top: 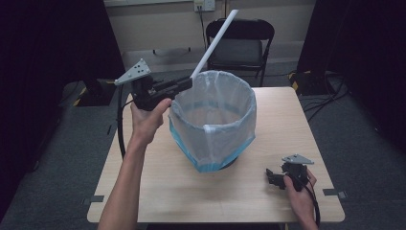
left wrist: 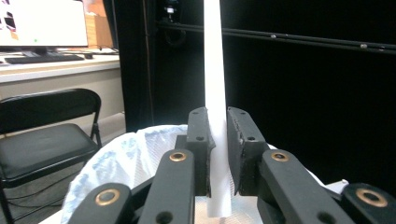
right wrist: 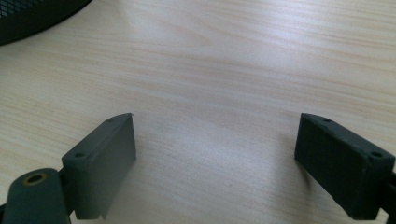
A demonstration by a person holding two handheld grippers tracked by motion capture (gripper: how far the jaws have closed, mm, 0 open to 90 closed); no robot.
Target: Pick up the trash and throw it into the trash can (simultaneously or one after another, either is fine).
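White tube (top: 213,44) is being clamped by the left tool (top: 187,82) over the lined bin (top: 213,120); the right tool (top: 274,176) is resting wide open and empty on the worktop (top: 191,191).

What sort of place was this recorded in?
Probably an office or lab room set up for recording: a folding chair by a wall socket, a desk with monitor and keyboard, black curtains, and a wooden table bearing a lined bin.

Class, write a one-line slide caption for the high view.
Left gripper clamps a white tube at the rim of the bag-lined bin; right gripper rests open on the table.
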